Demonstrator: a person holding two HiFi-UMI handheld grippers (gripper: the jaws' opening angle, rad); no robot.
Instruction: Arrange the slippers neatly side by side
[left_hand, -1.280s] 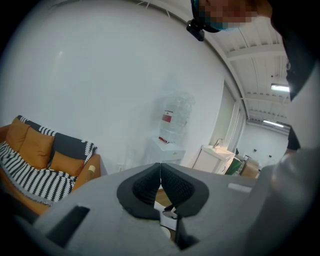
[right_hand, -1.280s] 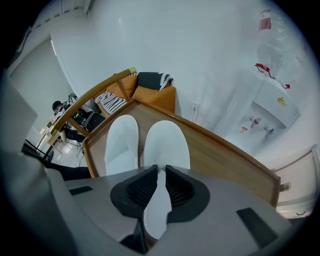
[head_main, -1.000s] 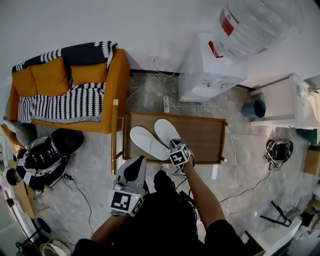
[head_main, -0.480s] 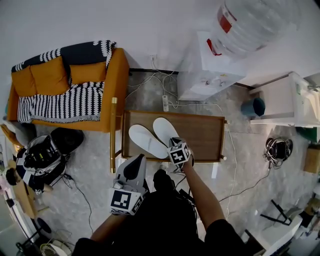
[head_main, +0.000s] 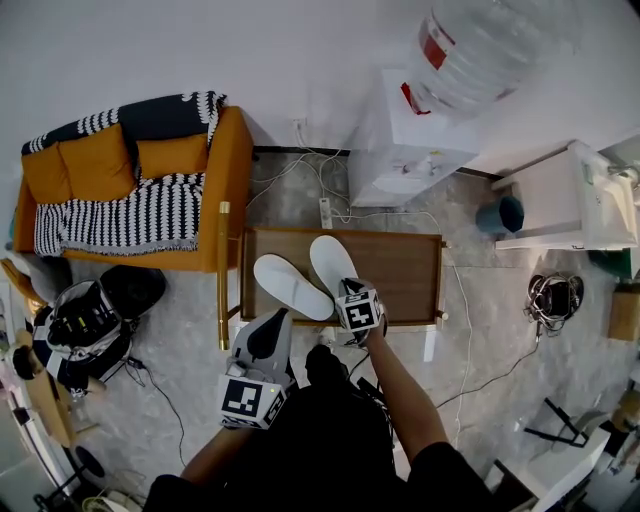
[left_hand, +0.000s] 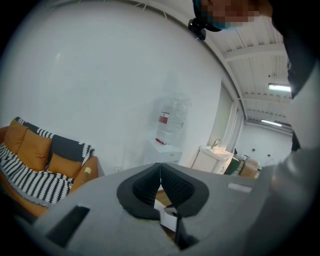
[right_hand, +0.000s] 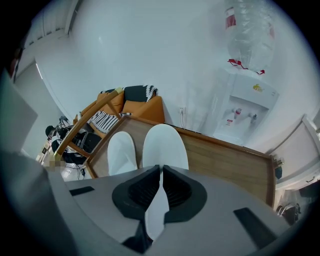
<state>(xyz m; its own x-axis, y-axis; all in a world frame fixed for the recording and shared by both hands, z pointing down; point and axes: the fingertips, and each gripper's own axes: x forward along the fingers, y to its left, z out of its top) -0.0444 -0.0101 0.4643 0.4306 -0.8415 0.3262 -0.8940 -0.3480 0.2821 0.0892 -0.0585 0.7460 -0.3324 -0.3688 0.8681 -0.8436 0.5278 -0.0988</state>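
Currently two white slippers on one wooden counter (head_main: 405, 268): the right tool (head_main: 348, 289), whose jaws have just been closing, pinches the near end of one slipper (head_main: 332, 262), and the second slipper (head_main: 291, 286) lies just left of that tool. Left tool (head_main: 272, 325) pressed together on nothing, short of the counter. Grey stone floor (head_main: 500, 330); one orange sofa (head_main: 232, 170) left of both tools, one water dispenser (head_main: 400, 150) beyond them.

The table (head_main: 400, 270) is brown wood with visible grain and a low sheen. On it, the slipper nearest its end (head_main: 290, 285) and the second slipper (head_main: 332, 262) look like white matt cloth. Around the table, the floor (head_main: 190, 310) looks like grey mottled stone. Behind the table, the water bottle (head_main: 480, 50) is clear plastic.
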